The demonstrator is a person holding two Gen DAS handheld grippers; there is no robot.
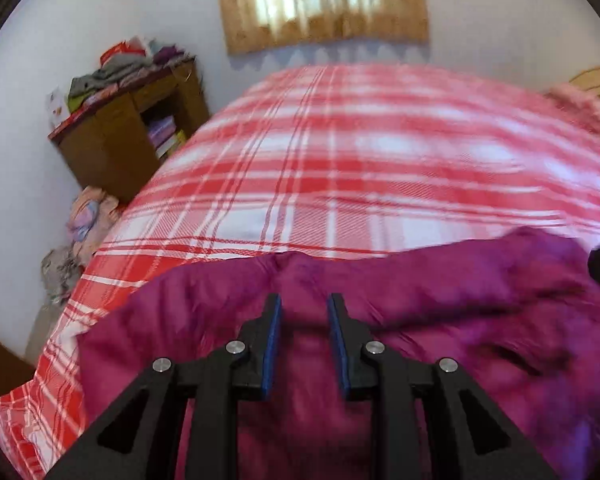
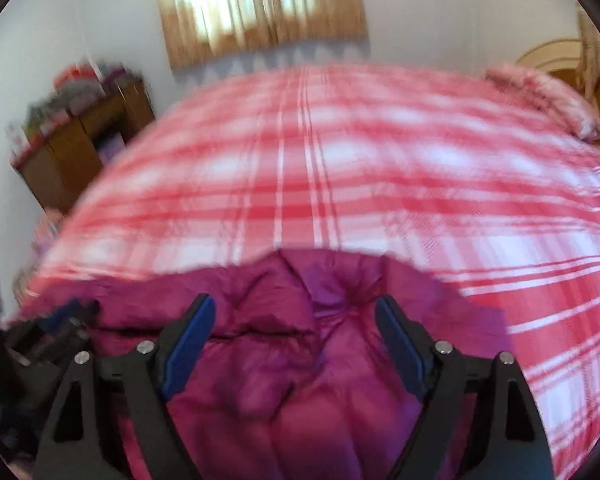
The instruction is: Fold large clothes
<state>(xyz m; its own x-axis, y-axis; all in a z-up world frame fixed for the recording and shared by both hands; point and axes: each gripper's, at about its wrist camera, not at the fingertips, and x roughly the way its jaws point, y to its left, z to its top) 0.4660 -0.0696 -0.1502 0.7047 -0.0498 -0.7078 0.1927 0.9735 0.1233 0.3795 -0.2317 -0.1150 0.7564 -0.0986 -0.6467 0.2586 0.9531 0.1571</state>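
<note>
A puffy magenta jacket [image 1: 460,320] lies bunched on the near part of a bed with a red and white plaid cover [image 1: 340,152]. My left gripper [image 1: 304,300] points down at the jacket with its blue pads a narrow gap apart. A ridge of the magenta cloth fills that gap, so it is shut on the jacket. In the right wrist view the same jacket [image 2: 320,400] lies under my right gripper [image 2: 294,304]. Its jaws stand wide apart above the cloth and nothing is pressed between the pads. Both views are blurred.
A brown cabinet [image 1: 112,148] piled with clothes stands by the wall left of the bed, with a heap of cloth [image 1: 88,220] on the floor beside it. A pink pillow [image 2: 548,96] and a wooden headboard [image 2: 560,56] are at the far right. A curtained window [image 1: 324,4] is behind the bed.
</note>
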